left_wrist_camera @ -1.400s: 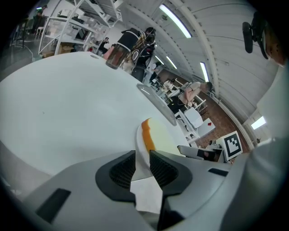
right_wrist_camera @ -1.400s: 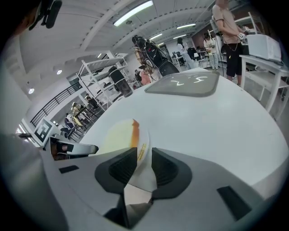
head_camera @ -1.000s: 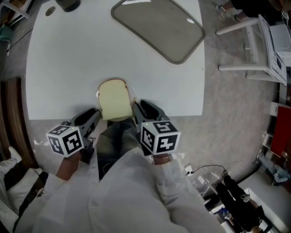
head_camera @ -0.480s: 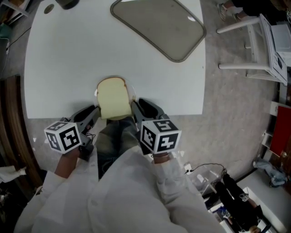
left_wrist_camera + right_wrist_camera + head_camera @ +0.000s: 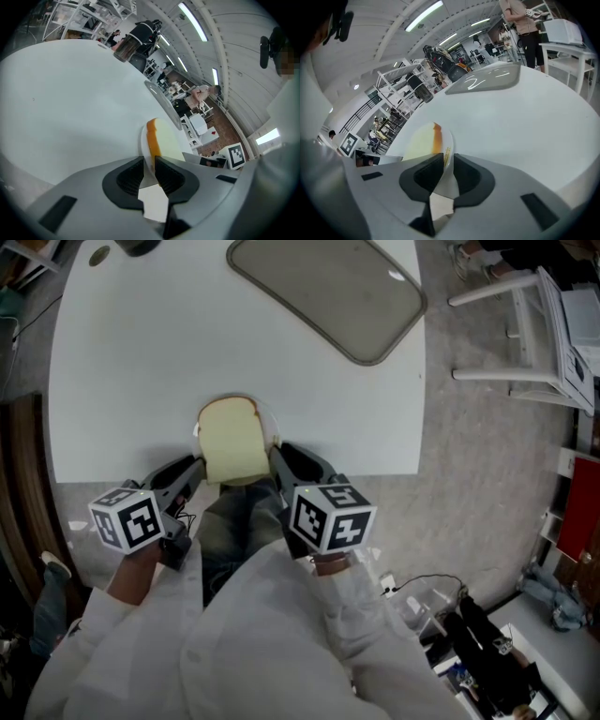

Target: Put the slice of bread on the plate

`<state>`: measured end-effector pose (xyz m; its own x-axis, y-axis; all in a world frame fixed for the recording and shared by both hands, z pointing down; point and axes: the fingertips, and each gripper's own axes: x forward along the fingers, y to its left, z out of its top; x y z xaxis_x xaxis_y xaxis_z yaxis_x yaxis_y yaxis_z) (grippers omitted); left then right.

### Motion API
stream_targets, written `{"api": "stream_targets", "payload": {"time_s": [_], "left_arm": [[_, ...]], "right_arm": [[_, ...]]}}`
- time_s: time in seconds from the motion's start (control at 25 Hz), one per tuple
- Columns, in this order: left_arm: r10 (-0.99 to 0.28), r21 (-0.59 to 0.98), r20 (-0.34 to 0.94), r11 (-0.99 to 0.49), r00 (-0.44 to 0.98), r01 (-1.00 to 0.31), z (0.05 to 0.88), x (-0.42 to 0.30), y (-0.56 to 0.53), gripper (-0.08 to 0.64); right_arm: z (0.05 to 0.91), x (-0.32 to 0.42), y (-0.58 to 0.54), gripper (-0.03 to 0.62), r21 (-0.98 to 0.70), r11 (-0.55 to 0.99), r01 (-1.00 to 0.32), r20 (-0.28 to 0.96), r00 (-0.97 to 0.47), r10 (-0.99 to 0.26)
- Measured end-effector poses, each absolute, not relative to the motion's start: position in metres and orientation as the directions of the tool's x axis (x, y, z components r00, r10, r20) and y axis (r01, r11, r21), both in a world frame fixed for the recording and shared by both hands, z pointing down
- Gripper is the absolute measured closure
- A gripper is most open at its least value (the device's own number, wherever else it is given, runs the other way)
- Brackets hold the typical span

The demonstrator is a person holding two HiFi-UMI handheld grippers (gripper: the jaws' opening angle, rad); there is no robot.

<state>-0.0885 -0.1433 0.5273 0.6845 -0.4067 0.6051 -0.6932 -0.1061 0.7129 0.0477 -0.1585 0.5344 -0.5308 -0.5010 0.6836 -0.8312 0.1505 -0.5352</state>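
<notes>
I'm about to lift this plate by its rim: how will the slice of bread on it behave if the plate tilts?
The slice of bread lies loose over most of the plate, so a tilt could slide it off. It looks soft, likely light and floppy. The left gripper and right gripper clamp opposite rims, which should help keep it level.

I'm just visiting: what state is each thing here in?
plate: gripped at its rim on both sides, at the near edge of the table.
bread: lying flat on the plate.
left gripper: shut on the plate's rim.
right gripper: shut on the plate's rim.
tray: empty, flat on the table.
</notes>
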Motion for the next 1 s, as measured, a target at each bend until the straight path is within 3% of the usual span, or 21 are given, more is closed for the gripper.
{"api": "stream_targets", "payload": {"time_s": [1.0], "left_arm": [[-0.367,0.693,0.649,-0.074,0.666,-0.717,0.527,-0.092,-0.132,0.506]], "right_arm": [[0.528,0.045,-0.151,0.54,-0.51,0.038,-0.859,0.722,-0.452,-0.524]]}}
